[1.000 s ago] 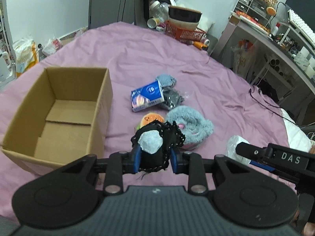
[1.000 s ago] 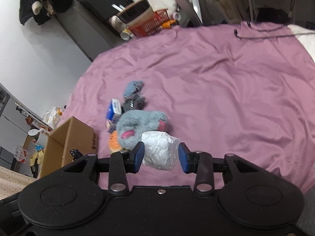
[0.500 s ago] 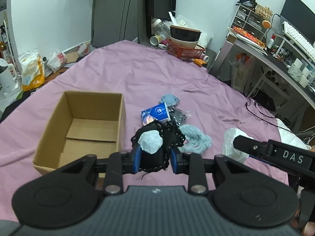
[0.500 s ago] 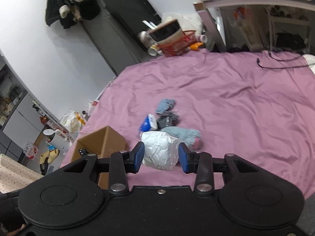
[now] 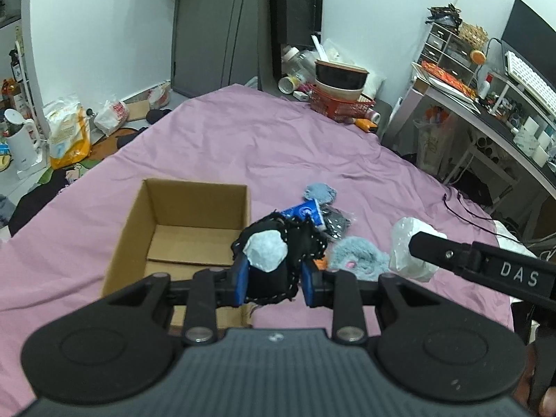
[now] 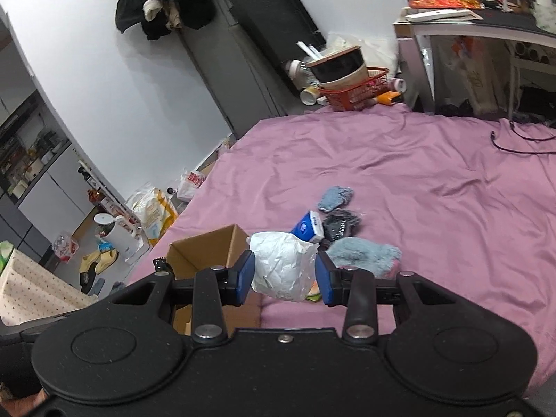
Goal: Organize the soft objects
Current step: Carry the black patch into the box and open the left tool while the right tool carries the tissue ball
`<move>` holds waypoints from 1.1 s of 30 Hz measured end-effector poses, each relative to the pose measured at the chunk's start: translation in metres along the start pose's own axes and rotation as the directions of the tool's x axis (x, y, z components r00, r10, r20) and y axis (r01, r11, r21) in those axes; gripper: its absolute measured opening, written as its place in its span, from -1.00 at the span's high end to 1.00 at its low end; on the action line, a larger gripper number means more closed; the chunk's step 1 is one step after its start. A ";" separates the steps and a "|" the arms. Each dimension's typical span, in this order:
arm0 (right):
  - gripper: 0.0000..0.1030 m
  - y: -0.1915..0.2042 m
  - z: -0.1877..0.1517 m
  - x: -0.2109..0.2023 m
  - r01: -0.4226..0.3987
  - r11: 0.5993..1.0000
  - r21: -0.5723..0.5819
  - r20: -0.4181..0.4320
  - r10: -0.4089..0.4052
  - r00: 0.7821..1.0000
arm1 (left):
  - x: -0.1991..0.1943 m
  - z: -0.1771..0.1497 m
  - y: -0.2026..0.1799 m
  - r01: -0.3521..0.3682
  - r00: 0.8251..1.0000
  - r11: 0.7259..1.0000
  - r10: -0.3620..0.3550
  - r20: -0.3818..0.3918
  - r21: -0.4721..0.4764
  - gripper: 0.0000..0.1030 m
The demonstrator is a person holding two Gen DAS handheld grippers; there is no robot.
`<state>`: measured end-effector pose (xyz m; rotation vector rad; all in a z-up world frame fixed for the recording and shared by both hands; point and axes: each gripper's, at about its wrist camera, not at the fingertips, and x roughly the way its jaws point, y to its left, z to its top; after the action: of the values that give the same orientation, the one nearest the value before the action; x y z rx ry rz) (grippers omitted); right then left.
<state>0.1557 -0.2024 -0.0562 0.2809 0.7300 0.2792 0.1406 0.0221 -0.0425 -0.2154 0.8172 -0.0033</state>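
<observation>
My left gripper [image 5: 276, 283] is shut on a black fabric bundle [image 5: 278, 264] with a pale grey patch, held above the bed beside the open cardboard box [image 5: 180, 232]. My right gripper [image 6: 285, 279] is shut on a crumpled white plastic bag [image 6: 281, 264], which also shows in the left wrist view [image 5: 410, 250]. On the purple bedsheet [image 5: 243, 146] lie a fluffy blue-grey plush [image 5: 358, 257], a blue tissue pack [image 5: 305, 212], a dark grey knit piece [image 5: 335, 222] and a light blue knit piece [image 5: 319, 193]. The box [image 6: 205, 250] looks empty.
A red basket with bowls [image 5: 340, 100] stands beyond the bed's far edge. A desk with shelves [image 5: 486, 104] is at the right. Bags and a white kettle [image 5: 21, 139] sit on the floor at the left. A black cable [image 6: 521, 146] lies on the sheet.
Both grippers have risen and pulled back from the pile, each still holding its object. The box and the pile look smaller and farther away.
</observation>
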 end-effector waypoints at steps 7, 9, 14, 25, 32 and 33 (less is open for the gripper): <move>0.26 0.019 0.000 0.011 0.002 1.000 -0.031 -0.017 -0.003 1.000 | 0.003 0.006 0.028 -0.026 1.000 0.999 0.027 0.006 -0.038 0.42; 0.25 0.025 0.000 0.015 0.001 0.999 -0.034 -0.022 -0.002 1.000 | 0.004 0.008 0.037 -0.031 1.000 0.998 0.031 0.004 -0.051 0.42; 0.25 0.040 -0.001 0.027 -0.026 0.999 -0.046 -0.047 0.024 0.999 | 0.012 0.010 0.057 -0.044 0.999 0.996 0.044 -0.006 -0.075 0.42; 0.25 0.071 -0.007 0.059 -0.042 0.996 -0.075 -0.123 0.033 0.992 | 0.046 0.011 0.109 -0.072 0.995 0.985 0.061 -0.073 -0.158 0.41; 0.25 0.090 -0.013 0.086 -0.059 0.995 -0.077 -0.159 0.047 0.986 | 0.072 0.010 0.128 -0.081 0.989 0.983 0.059 -0.136 -0.167 0.40; 0.25 0.091 -0.014 0.090 -0.059 0.995 -0.076 -0.165 0.046 0.985 | 0.077 0.008 0.130 -0.079 0.988 0.982 0.054 -0.148 -0.170 0.40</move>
<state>0.1959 -0.0847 -0.0899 0.2026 0.8719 0.3842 0.1890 0.1444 -0.1175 -0.3574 0.9684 0.1177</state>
